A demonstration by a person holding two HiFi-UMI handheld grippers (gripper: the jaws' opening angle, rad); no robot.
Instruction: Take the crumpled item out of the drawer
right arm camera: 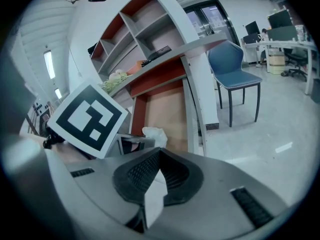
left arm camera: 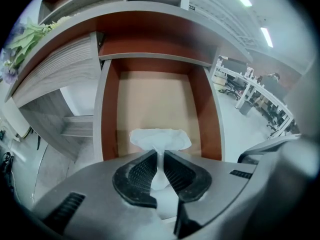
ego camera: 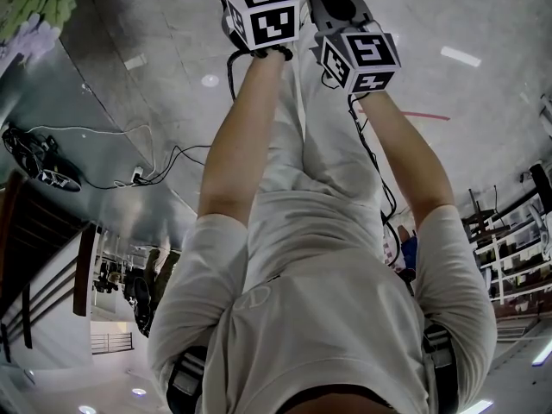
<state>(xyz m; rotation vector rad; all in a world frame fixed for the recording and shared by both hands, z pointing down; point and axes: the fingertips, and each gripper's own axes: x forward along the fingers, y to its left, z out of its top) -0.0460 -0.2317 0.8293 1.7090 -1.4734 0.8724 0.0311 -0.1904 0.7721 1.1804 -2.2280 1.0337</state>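
A crumpled white paper wad [left arm camera: 160, 139] sticks up over the front of the open drawer [left arm camera: 155, 96], which has red-brown side walls and a pale bottom. My left gripper [left arm camera: 161, 156] is shut on the wad's lower part, and the wad's top fans out above the pads. From the right gripper view I see the same wad [right arm camera: 155, 136] and drawer [right arm camera: 167, 111], with the left gripper's marker cube [right arm camera: 89, 119] beside them. My right gripper [right arm camera: 160, 153] is shut with nothing between its tips, just right of the left one. In the head view only both marker cubes [ego camera: 263, 14] show; the jaws are hidden.
The drawer hangs under a curved desk top [left arm camera: 165, 19] with shelves above [right arm camera: 145, 29] and a green plant [left arm camera: 27, 36] at its left end. A blue chair [right arm camera: 234, 71] stands right of the drawer. Office desks [left arm camera: 250, 91] lie further right. Cables [ego camera: 129, 175] trail across the floor.
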